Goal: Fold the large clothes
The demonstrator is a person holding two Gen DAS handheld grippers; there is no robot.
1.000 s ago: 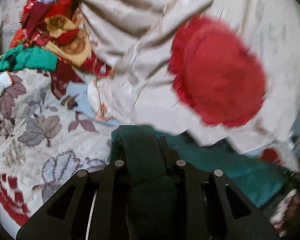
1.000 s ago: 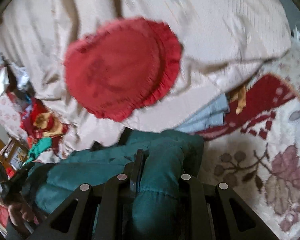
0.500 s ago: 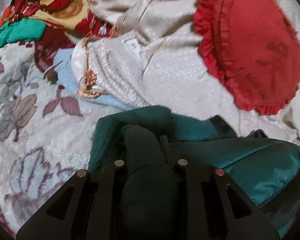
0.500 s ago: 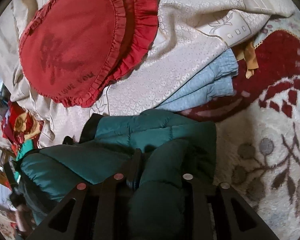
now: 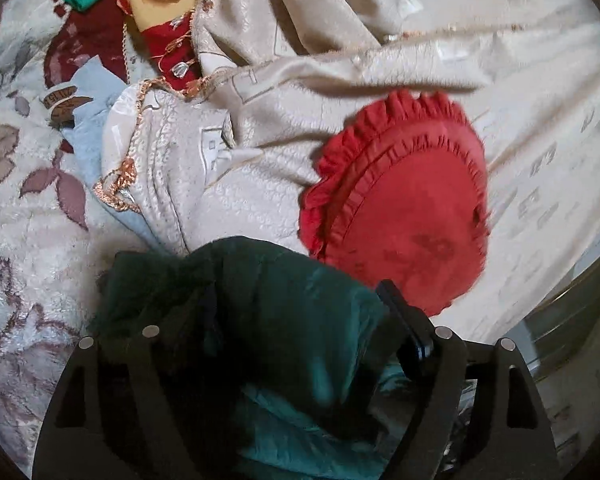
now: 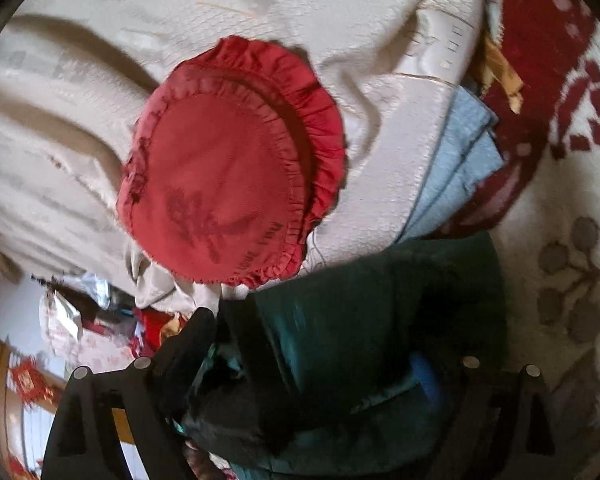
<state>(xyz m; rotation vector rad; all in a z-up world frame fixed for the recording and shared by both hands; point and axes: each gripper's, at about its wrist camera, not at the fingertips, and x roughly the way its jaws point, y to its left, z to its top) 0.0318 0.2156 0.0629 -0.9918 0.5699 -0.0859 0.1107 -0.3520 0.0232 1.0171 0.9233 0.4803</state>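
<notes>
Item: dark green padded jacket, bunched on the floral blanket just below the red frilled cushion, which we take as landmark. Our left gripper has its jaws spread wide, the jacket heaped between them. Our right gripper likewise stands released, jaws apart around the jacket. The cushion lies on a cream bedspread; folded light blue cloth sits beside the cushion, under the bedspread's edge.

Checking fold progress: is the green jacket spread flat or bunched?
Bunched: the green jacket sits in thick, heaped folds between the wide-apart fingers of both hand-held grippers, beside the red cushion.
</notes>
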